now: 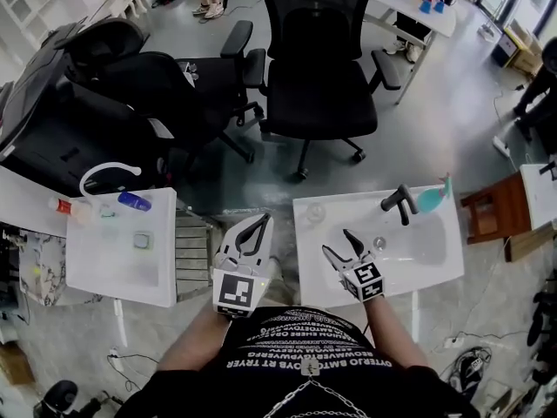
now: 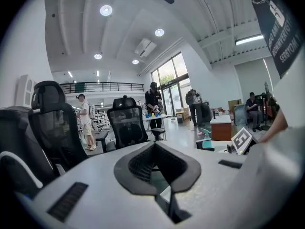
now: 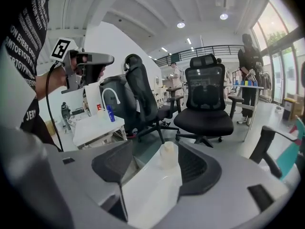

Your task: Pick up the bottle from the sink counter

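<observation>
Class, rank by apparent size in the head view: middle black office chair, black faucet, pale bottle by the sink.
1. black office chair
2. black faucet
3. pale bottle, clearly the smallest

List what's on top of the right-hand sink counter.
A pale bottle stands at its far left corner, a black faucet at the far rim, a teal item beside it. The right gripper covers part of the near side.

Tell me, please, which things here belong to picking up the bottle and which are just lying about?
Belong to the job: translucent bottle, sink counter, right gripper.
Lying about: blue bottle, white tap, teal object, office chair.
</observation>
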A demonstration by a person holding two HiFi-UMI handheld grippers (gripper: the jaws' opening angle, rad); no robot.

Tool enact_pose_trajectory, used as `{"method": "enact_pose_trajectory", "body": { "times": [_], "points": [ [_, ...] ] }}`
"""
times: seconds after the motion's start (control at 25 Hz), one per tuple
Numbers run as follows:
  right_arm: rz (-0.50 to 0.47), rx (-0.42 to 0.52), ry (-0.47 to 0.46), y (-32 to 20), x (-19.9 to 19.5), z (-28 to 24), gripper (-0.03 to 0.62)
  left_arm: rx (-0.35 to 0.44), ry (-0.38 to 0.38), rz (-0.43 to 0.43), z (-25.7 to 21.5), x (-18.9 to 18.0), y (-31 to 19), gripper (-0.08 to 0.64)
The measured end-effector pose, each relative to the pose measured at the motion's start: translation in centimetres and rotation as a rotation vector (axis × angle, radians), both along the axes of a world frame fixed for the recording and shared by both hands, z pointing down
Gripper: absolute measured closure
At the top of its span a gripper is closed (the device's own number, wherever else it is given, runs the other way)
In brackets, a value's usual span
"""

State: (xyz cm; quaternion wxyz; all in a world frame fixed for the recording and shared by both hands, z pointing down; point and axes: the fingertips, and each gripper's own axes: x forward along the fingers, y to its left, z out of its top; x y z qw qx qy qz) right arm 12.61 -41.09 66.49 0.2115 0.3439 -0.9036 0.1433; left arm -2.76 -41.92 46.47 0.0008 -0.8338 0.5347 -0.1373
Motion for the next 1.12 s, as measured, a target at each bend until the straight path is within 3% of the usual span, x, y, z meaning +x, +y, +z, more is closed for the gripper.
{"method": "enact_pose_trajectory", "body": {
  "times": [0.56,1.12],
  "points": [
    [-0.023,-0.124,0.102,-6.6,-2.9,11.1,0.31,-0.092,0.021,0.029,3.9,-2.7,-5.6,0.558],
    [-0.102,-0.123,0.152,-10.4,-6.2,16.5,0.275,-0.195,0.041,-0.024,8.2,-5.9,-6.2,0.558]
  ]
}}
